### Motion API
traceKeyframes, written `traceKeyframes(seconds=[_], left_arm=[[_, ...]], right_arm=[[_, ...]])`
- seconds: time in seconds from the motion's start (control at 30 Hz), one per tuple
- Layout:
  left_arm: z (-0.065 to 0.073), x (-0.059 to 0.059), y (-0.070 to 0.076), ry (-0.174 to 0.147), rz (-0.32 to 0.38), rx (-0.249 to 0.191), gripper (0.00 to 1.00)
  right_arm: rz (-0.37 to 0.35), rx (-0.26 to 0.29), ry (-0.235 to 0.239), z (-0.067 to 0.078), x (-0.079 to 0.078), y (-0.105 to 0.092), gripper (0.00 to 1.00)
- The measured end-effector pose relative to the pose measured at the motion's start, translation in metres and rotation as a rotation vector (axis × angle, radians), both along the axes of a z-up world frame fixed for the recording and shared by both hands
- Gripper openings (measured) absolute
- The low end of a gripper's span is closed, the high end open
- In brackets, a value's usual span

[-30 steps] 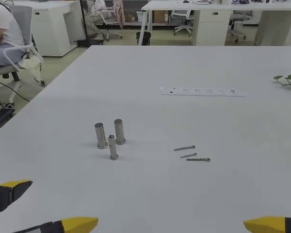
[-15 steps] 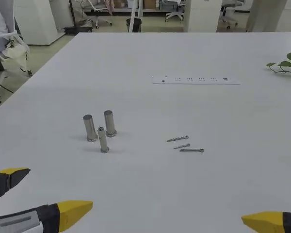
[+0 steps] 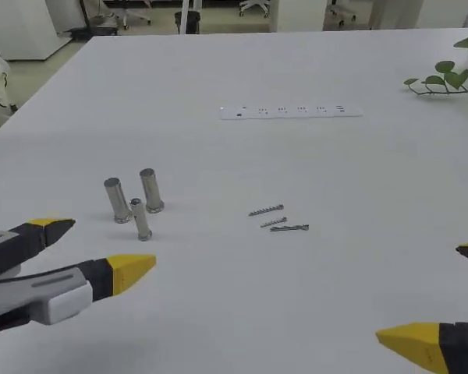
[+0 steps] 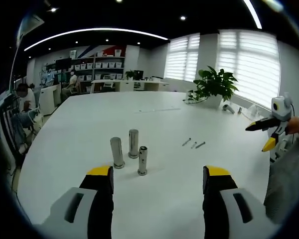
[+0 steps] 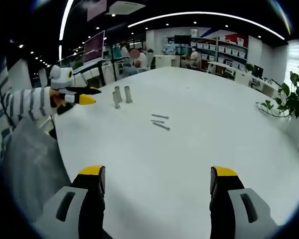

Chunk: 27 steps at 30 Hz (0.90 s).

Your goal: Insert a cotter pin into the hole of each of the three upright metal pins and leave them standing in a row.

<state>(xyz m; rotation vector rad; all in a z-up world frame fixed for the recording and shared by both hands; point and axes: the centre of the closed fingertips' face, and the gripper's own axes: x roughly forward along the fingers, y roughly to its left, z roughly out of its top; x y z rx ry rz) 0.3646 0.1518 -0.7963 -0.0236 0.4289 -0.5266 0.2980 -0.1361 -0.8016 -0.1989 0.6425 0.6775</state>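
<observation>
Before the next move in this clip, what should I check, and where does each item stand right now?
1. Three metal pins upright: ok.
2. Metal pins in a row: not ok, they stand in a tight triangle.
3. Three cotter pins lying loose on the table, apart from the metal pins: ok.
4. Left gripper open and empty: ok.
5. Right gripper open and empty: ok.
6. Which way the holes face: cannot tell, too small.

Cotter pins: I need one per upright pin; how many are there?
3, loose on the table beside the metal pins: farthest cotter pin, middle cotter pin, nearest cotter pin. None seems hidden.
</observation>
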Motion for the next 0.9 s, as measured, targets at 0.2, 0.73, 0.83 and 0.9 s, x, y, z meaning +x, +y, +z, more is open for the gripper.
traceKeyframes(seconds=[0.2, 0.73, 0.83, 0.9], left_arm=[[-0.007, 0.023, -0.002, -0.017, -0.012, 0.017, 0.59], [-0.040, 0.051, -0.006, 0.038, -0.031, 0.080, 0.22], [-0.042, 0.053, -0.007, 0.034, -0.038, 0.086, 0.19], [-0.045, 0.055, -0.007, 0.035, -0.045, 0.116, 0.15]], right_arm=[[-0.017, 0.002, 0.004, -0.001, 0.002, -0.002, 0.88], [-0.051, -0.002, 0.040, -0.011, 0.001, -0.008, 0.88], [-0.054, 0.001, 0.044, -0.011, 0.001, -0.007, 0.88], [-0.056, 0.000, 0.046, -0.012, 0.000, -0.007, 0.88]])
